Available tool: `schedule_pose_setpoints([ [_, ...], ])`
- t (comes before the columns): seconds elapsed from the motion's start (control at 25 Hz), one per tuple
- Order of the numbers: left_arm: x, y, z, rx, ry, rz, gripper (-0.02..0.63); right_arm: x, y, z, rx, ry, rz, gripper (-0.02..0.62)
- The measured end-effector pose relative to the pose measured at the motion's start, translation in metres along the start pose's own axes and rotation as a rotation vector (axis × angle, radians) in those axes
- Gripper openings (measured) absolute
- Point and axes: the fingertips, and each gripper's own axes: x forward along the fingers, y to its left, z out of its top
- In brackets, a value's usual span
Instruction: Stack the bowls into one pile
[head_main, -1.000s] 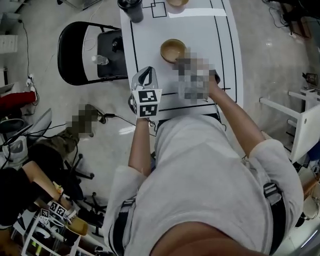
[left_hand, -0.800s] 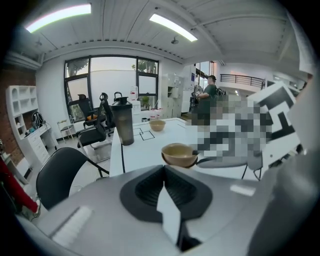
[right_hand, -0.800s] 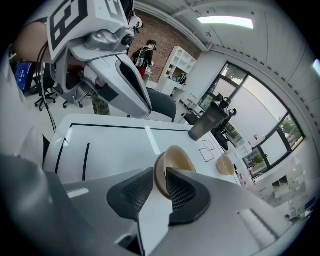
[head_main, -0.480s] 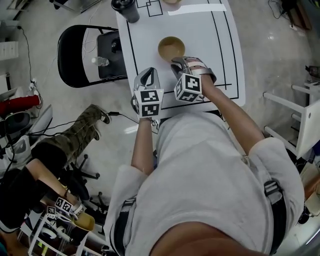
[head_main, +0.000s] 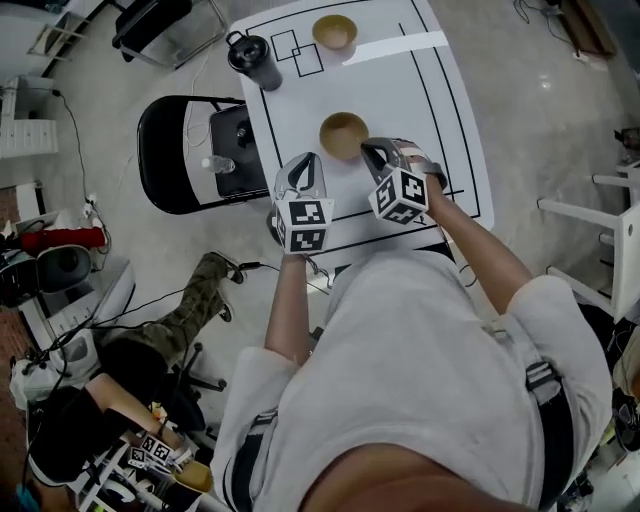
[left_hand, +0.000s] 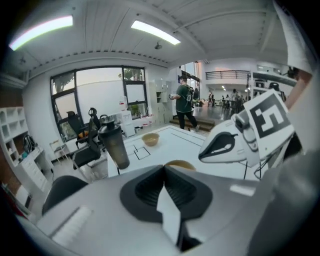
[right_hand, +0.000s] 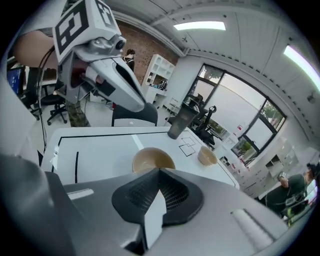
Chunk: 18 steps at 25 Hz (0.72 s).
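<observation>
Overhead, the near bowl (head_main: 343, 135) sits mid-tabletop (head_main: 430, 90) and the far bowl (head_main: 334, 32) sits by the far edge, unstacked. The left gripper (head_main: 306, 160) and right gripper (head_main: 372, 149) hover toward the near edge. In the left gripper view, its jaws are pressed together and empty, with the near bowl just beyond. In the right gripper view, its jaws likewise meet on nothing, just short of the near bowl.
</observation>
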Motion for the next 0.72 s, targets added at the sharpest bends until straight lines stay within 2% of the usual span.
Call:
schedule_pose_setpoints([
  [0.12,0.007,0.014,0.036,0.109,-0.024,0.012,0.002,-0.008,-0.011,-0.017,0.113,0.022,-0.006,-0.002],
  [0.28,0.018,0.015,0.071,0.206,-0.041,0.014,0.002,-0.024,-0.021,-0.036,0.258,0.016,-0.008,-0.001],
  [0.44,0.03,0.007,0.084,0.271,0.004,0.009,0.002,-0.041,-0.038,-0.04,0.401,-0.034,-0.017,-0.001],
  [0.6,0.055,-0.003,0.097,0.357,0.039,-0.002,0.002,-0.042,-0.058,-0.051,0.454,-0.061,-0.054,-0.002],
  [0.72,0.074,-0.009,0.097,0.444,0.071,-0.003,0.002,-0.041,-0.056,-0.065,0.515,-0.057,-0.042,-0.002],
])
